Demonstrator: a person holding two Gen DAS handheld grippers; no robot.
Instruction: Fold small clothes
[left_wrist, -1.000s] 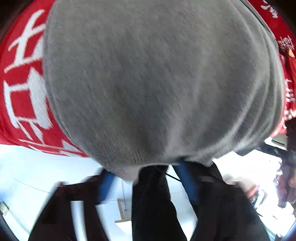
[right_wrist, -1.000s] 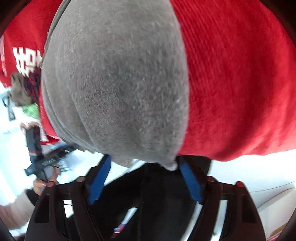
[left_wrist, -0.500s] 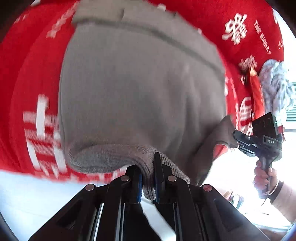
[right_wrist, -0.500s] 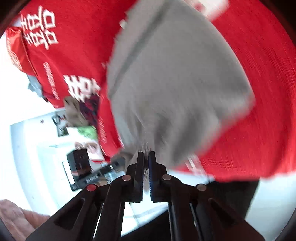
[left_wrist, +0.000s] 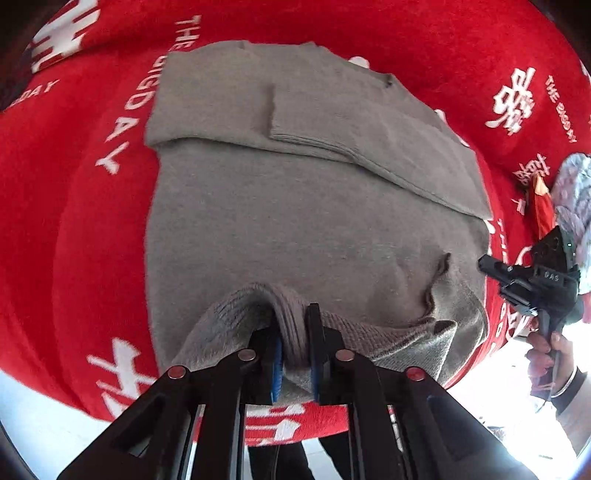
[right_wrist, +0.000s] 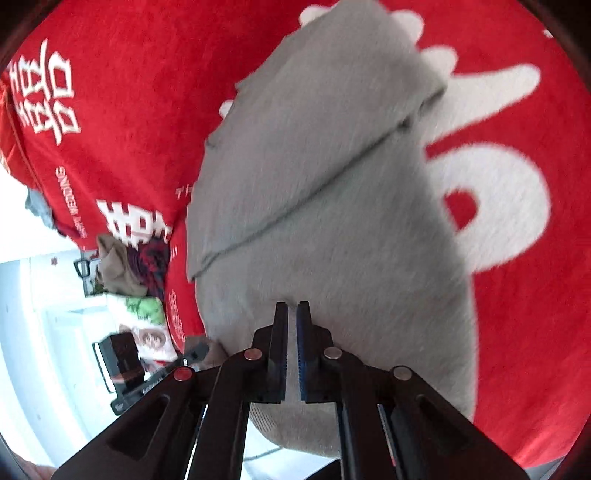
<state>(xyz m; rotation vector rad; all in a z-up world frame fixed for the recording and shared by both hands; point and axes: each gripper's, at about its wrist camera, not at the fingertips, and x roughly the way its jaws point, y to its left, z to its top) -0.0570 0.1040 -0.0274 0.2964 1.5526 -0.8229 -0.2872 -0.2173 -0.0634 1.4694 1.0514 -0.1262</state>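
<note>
**Grey knit pinched at its hem over a red cloth**

Grey and soft, the sweater (left_wrist: 306, 229) lies spread across the middle of the left wrist view, on a red cloth (left_wrist: 92, 240) printed with white lettering. Its sleeves are folded across the upper part of the body, making a slanted band from upper left to right of the frame. The ribbed hem bunches at the lower centre, where the left gripper (left_wrist: 293, 345) has a thick fold of it between its blue-lined pads; its jaws have just opened a little, yet the knit fills the narrow gap and both pads press on it. At the right edge of the same view the right gripper (left_wrist: 532, 280) shows from the side, held by a hand (left_wrist: 550, 350) with a dark cuff.

In the right wrist view the sweater (right_wrist: 332, 221) runs from the upper centre down to the bottom, blurred. The right gripper (right_wrist: 292, 325) sits at the lower centre with its jaws drawn almost together, only a thin slit between the pads. Whether cloth is caught in that slit cannot be told. A heap of mixed clothes (right_wrist: 133, 258) lies at the left edge of the red cloth (right_wrist: 517, 295).
</note>
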